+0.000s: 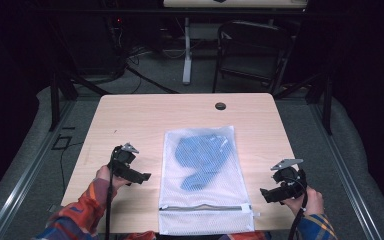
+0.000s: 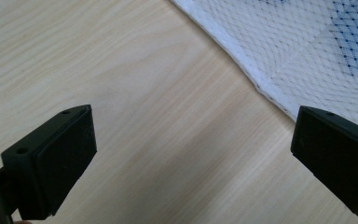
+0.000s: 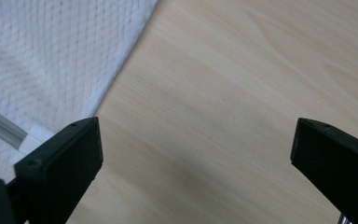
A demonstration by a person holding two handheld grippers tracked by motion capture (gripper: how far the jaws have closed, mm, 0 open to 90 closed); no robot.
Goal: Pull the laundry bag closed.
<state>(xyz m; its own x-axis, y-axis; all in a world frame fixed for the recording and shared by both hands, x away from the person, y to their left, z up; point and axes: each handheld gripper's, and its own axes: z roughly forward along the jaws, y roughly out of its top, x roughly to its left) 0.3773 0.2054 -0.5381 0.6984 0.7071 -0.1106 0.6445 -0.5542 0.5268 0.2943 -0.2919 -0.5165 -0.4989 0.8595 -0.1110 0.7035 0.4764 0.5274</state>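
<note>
A white mesh laundry bag [image 1: 205, 180] lies flat on the wooden surface [image 1: 130, 120], near its front edge and roughly midway between the two hands, with a blue garment [image 1: 202, 157] showing through the netting and the zipper [image 1: 205, 208] running across its near end. The left claw [image 1: 139, 176] hovers just beside the bag's left edge, jaws spread wide with nothing between them. The right claw [image 1: 269, 195] sits near the bag's right edge, likewise spread and empty, over bare wood.
</note>
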